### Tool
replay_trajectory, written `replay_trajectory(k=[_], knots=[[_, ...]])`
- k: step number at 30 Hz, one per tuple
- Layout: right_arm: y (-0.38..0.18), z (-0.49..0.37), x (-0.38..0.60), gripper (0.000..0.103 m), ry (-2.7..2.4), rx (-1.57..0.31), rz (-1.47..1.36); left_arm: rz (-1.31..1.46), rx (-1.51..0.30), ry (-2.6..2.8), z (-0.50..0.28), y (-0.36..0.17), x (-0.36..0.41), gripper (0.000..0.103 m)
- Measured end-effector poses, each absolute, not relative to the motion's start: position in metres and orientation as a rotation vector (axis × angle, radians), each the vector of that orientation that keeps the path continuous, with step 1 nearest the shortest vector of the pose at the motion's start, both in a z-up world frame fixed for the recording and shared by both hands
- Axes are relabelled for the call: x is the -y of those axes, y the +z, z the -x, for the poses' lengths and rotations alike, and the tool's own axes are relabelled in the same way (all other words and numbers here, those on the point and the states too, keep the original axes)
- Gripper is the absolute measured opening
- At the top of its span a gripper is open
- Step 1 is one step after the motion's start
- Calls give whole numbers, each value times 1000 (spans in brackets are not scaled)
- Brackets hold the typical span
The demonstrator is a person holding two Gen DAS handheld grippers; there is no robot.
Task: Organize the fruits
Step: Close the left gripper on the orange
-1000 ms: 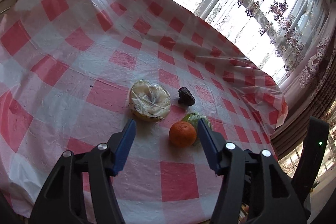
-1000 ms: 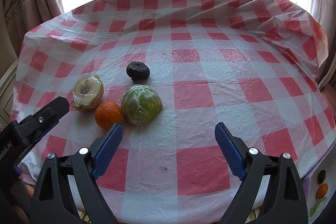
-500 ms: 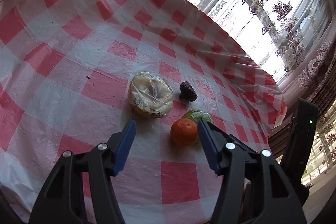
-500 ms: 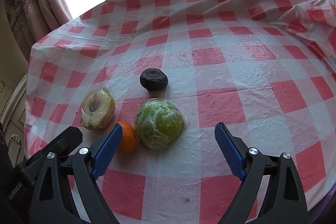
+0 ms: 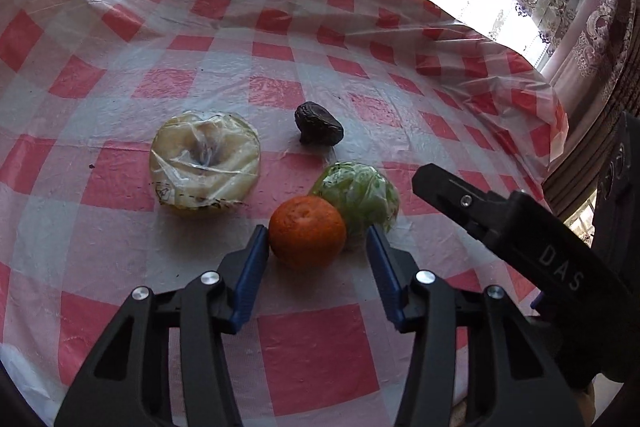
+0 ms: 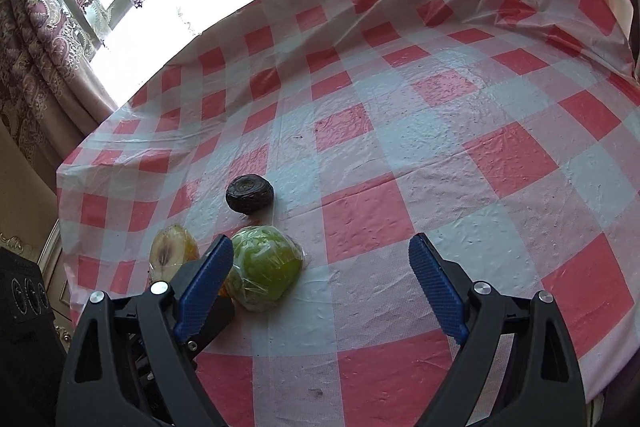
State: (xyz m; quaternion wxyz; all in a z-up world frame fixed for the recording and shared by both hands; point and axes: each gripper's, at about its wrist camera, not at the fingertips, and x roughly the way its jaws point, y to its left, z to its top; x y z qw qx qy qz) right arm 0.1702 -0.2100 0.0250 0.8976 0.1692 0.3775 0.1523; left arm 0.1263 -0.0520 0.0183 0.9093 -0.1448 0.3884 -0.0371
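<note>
Squeezing the left tongs (image 5: 317, 231) gently around the orange (image 5: 307, 231), having just been closing them in. Not pinching yet: holding the blue pads apart, one on each side of the orange, with a little gap on the right. Aiming the pads at the fat middle, going slow, not squashing. Minding the green wrapped fruit (image 5: 358, 195), touching the orange just behind it. Holding the right tongs (image 6: 322, 243) wide apart beside that green fruit, gripping nothing. Looking at the orange: round, bright, bumpy, sitting on the checked cloth (image 5: 312, 347), just right of the pale wrapped fruit (image 5: 205, 163), in front of the small dark fruit (image 5: 319, 129).
</note>
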Motion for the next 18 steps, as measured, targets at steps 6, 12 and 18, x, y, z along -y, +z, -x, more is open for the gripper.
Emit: replay_trajectory(k=[6,12,18], knots=[[25,-167,204,87,335,-783,-323,346,-791,-70,-123,16,42,38],[25,-164,193,87,358,-786,-274,423,-729,4,-103,21,23,37],[25,-161,172,87,385,-796,-168,495,-659,90,-85,25,0,37]])
